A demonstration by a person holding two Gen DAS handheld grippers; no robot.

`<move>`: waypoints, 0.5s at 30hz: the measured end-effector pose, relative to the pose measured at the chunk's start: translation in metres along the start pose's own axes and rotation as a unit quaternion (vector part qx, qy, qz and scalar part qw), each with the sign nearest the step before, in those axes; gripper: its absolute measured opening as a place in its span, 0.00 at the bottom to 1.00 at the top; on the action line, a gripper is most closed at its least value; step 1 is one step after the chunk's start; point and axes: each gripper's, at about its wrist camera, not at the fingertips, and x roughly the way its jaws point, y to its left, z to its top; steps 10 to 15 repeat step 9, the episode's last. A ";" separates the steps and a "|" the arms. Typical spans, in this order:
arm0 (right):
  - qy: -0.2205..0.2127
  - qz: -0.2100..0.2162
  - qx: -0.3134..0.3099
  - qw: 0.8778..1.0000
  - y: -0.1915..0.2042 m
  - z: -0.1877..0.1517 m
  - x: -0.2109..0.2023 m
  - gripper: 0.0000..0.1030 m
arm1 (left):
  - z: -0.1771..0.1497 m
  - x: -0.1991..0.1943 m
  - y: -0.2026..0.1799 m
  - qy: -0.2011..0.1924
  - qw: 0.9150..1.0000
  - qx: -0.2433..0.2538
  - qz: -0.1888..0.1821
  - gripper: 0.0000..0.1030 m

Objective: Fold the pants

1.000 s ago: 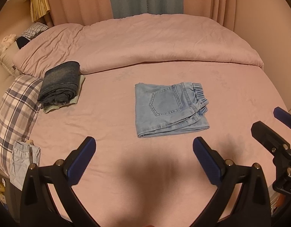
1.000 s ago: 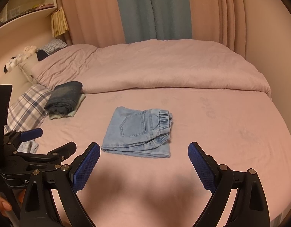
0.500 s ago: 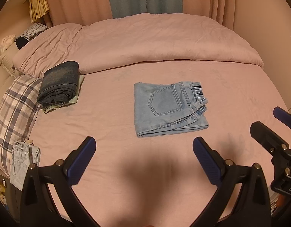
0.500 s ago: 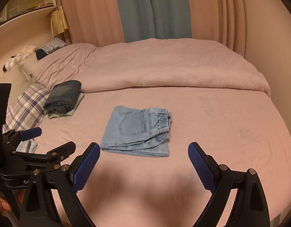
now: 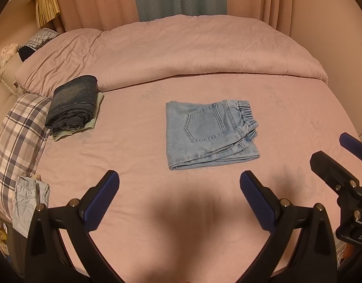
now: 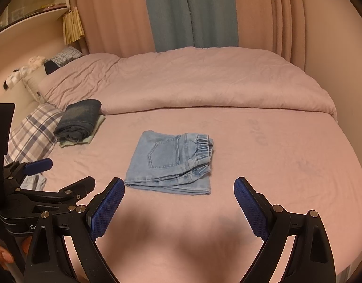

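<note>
We hold both tools above the near edge of the bed (image 5: pixel 138 146), and neither touches any cloth. Our left gripper (image 5: pixel 179 199) stands with its blue-padded fingers (image 5: pixel 99 202) spread wide and nothing between them; our right gripper (image 6: pixel 178 206) is spread just as wide and equally empty, and it also shows at the right edge of the left wrist view, beside the left tool. The light-blue jeans (image 5: pixel 210 134) lie folded into a compact rectangle near the middle of the pink sheet, back pocket facing up, the elastic waistband bunched along the right side and the folded edges stacked toward the near edge. They rest well apart from both sets of fingertips. Toward the left edge of the bed, a dark denim garment (image 5: pixel 72 102) sits folded on top of a pale green one (image 5: pixel 96 114), the stack touching a plaid pillow (image 5: pixel 18 136). A small pale-blue garment (image 5: pixel 27 202) hangs over the near left corner. A pink duvet (image 5: pixel 181 52) is heaped along the far edge, in front of pink and teal curtains (image 6: pixel 190 11). In the right wrist view, fingertips of a hand (image 6: pixel 3 257) show at the lower left, on the left tool's handle.
</note>
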 end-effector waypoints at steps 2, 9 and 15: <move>0.000 -0.001 0.000 1.000 0.000 0.000 0.000 0.91 | 0.000 0.001 0.000 0.000 1.000 0.001 0.002 0.99; 0.001 -0.001 0.001 1.000 0.002 -0.001 0.000 0.91 | 0.001 0.005 0.001 0.003 1.000 0.001 0.000 0.99; 0.001 -0.001 0.001 1.000 0.002 -0.001 0.000 0.91 | 0.001 0.005 0.001 0.003 1.000 0.001 0.000 0.99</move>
